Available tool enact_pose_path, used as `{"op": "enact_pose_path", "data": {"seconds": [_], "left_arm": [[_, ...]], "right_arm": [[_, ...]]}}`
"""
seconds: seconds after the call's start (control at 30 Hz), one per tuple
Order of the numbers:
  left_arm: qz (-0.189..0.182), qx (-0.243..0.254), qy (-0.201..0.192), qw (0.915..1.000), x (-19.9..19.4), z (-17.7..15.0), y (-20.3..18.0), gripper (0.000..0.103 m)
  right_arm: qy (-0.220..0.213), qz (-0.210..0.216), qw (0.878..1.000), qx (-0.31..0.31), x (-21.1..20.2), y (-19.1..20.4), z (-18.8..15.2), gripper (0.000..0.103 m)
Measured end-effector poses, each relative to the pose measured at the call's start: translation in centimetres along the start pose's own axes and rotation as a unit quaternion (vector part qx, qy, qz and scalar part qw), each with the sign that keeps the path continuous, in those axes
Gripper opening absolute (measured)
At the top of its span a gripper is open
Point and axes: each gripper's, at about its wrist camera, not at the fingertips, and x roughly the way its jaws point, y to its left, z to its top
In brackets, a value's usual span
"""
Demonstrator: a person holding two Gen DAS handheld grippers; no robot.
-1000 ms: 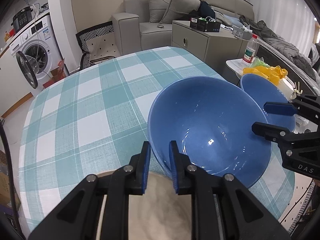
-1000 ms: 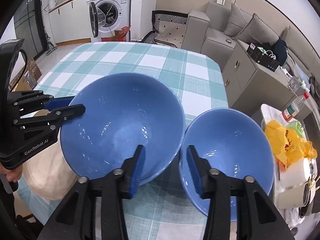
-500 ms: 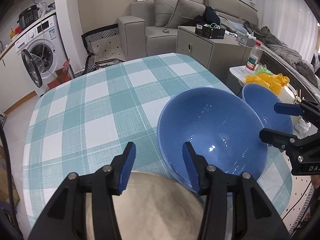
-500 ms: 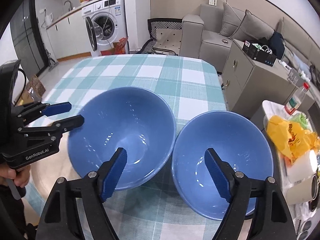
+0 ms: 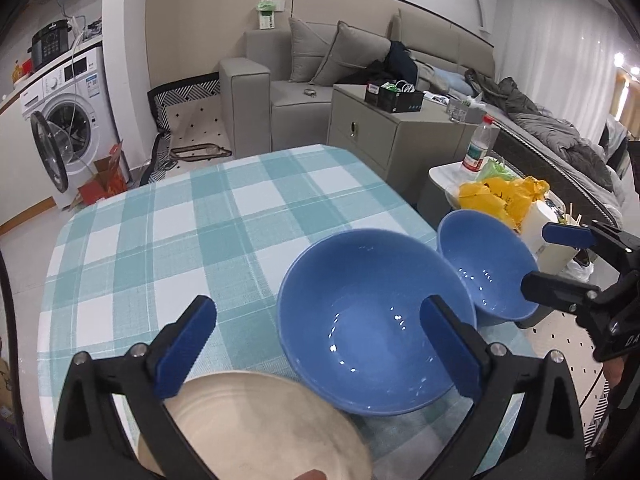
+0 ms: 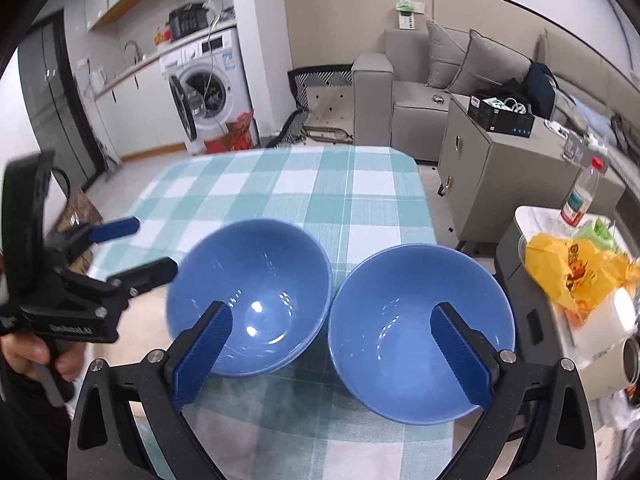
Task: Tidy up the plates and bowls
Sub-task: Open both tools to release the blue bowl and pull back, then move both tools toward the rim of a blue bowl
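Two blue bowls stand side by side on the checked tablecloth (image 5: 180, 240). The left bowl (image 5: 376, 320) (image 6: 250, 292) sits next to a beige plate (image 5: 256, 428) at the near edge. The right bowl (image 5: 486, 264) (image 6: 420, 332) stands at the table's right edge. My left gripper (image 5: 320, 348) is open and empty, raised above the plate and the left bowl; it also shows in the right wrist view (image 6: 140, 248). My right gripper (image 6: 332, 352) is open and empty, above the gap between the bowls; it also shows in the left wrist view (image 5: 560, 256).
A small side table with a yellow bag (image 6: 572, 272) and a bottle (image 6: 580, 196) stands right of the table. A grey cabinet (image 5: 392, 140), a sofa (image 5: 320, 80) and a washing machine (image 5: 64, 120) lie beyond. The far tablecloth (image 6: 320, 184) carries nothing.
Both grippers opened wide, let go of the bowls' rims and pulled back and up. The two bowls now rest on the table.
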Motion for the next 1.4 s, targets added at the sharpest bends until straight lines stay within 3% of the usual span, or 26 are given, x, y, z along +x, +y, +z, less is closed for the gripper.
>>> {"op": "enact_pose_path", "data": {"seconds": [0.5, 0.93, 1.4], "left_arm": [[-0.022, 0.053, -0.012, 0.9983, 0.2, 4.2, -4.9, 0.103], [-0.039, 0.094, 0.004, 0.9948, 3.3, 5.7, -8.7, 0.103], [-0.054, 0.107, 0.048, 0.9916, 7.9, 5.9, -11.0, 0.103]], "right_arm": [[-0.050, -0.046, 0.996, 0.064, -5.4, -5.5, -0.3, 0.102], [-0.031, -0.064, 0.991, 0.110, -4.2, -9.7, -2.7, 0.102], [-0.002, -0.024, 0.991, 0.132, -1.3, -11.4, -4.8, 0.102]]}}
